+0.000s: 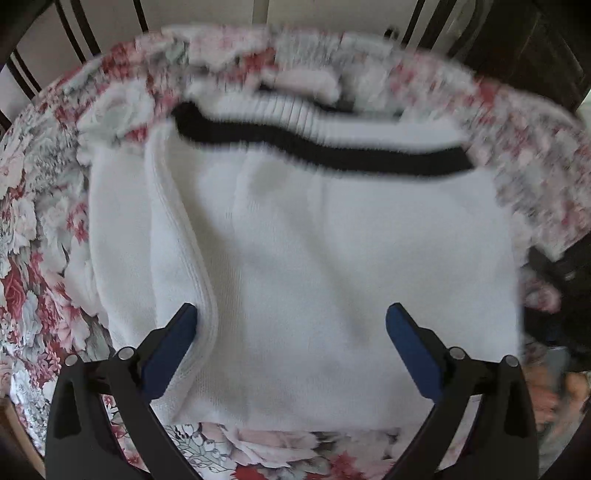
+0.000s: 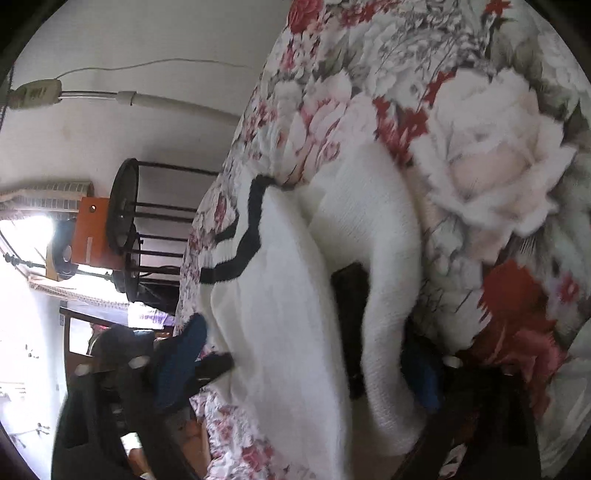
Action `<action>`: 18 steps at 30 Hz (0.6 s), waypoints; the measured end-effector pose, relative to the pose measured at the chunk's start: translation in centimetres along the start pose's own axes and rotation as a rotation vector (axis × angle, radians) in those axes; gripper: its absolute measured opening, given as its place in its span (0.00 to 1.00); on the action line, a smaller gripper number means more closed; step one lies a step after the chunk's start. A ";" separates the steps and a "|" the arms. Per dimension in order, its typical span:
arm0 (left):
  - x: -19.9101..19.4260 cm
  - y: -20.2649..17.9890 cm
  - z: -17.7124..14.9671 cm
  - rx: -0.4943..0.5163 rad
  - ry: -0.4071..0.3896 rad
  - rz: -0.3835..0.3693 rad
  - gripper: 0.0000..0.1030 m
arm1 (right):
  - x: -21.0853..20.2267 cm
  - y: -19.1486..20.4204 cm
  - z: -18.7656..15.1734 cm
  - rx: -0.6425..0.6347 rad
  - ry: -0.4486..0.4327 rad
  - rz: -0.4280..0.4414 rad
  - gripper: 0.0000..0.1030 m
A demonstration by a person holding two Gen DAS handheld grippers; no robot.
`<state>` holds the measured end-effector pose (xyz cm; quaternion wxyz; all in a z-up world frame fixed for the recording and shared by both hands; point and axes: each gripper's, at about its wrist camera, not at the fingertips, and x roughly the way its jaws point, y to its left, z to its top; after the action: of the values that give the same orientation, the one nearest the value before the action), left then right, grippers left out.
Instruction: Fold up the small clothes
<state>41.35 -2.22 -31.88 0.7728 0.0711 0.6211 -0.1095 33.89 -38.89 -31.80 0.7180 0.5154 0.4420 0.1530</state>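
Note:
A white knit garment (image 1: pixel 314 258) with a black-trimmed ribbed edge (image 1: pixel 317 147) lies spread on a floral bedspread (image 1: pixel 40 229). A fold ridge runs down its left side. My left gripper (image 1: pixel 291 325) points down over the garment's near part, open, blue pads (image 1: pixel 177 350) wide apart and nothing pinched between them. In the right wrist view the same garment (image 2: pixel 288 314) is bunched into a thick fold that fills the gap between the fingers of my right gripper (image 2: pixel 306 339). Its blue pads (image 2: pixel 184 354) press on either side of that fold. The black trim (image 2: pixel 240 251) lies beyond.
The floral bedspread (image 2: pixel 480 147) covers the whole surface. A dark rail headboard (image 1: pixel 74 33) stands past the far edge. Off the bed's side are a black wire stand (image 2: pixel 129 221), an orange box (image 2: pixel 92 229) and a bright window. A hand (image 1: pixel 554 391) shows blurred at the right.

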 end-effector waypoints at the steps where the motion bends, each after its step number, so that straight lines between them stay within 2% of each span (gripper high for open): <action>1: 1.1 -0.1 -0.2 0.010 0.042 0.039 0.96 | 0.0 0.1 -0.2 0.018 -0.001 -0.007 0.49; 3: 1.6 -0.3 -0.4 0.021 0.034 0.064 0.96 | 0.1 -0.1 -0.3 0.000 0.013 -0.039 0.23; 4: 1.6 -0.6 -0.3 0.022 0.034 0.067 0.96 | 0.3 -0.6 -0.2 0.013 0.015 -0.067 0.22; 6: 1.1 -1.2 -0.1 0.027 0.023 0.059 0.96 | 0.5 -2.4 -0.1 0.102 0.019 -0.035 0.22; 9: 0.1 -1.7 -0.4 0.030 0.001 0.046 0.96 | 0.5 -1.5 -0.2 0.076 0.012 -0.067 0.23; 13: 0.4 -3.0 -0.6 0.029 0.005 0.057 0.96 | -0.2 3.3 -0.8 -0.058 -0.030 -0.102 0.22; 15: 0.6 -3.8 -0.6 0.010 0.006 0.036 0.96 | -0.2 6.1 -1.2 -0.136 -0.035 -0.108 0.22; 16: -0.3 -3.0 -0.2 -0.001 0.004 0.023 0.96 | -0.1 6.9 -1.4 -0.157 -0.036 -0.114 0.22; 18: -1.0 -2.8 0.2 -0.026 -0.004 -0.013 0.96 | 0.3 9.0 -2.0 -0.214 -0.037 -0.155 0.22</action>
<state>40.56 -4.93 -30.75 0.7740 0.0566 0.6216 -0.1067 34.60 -33.67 -24.25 0.7867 0.4028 0.4484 0.1337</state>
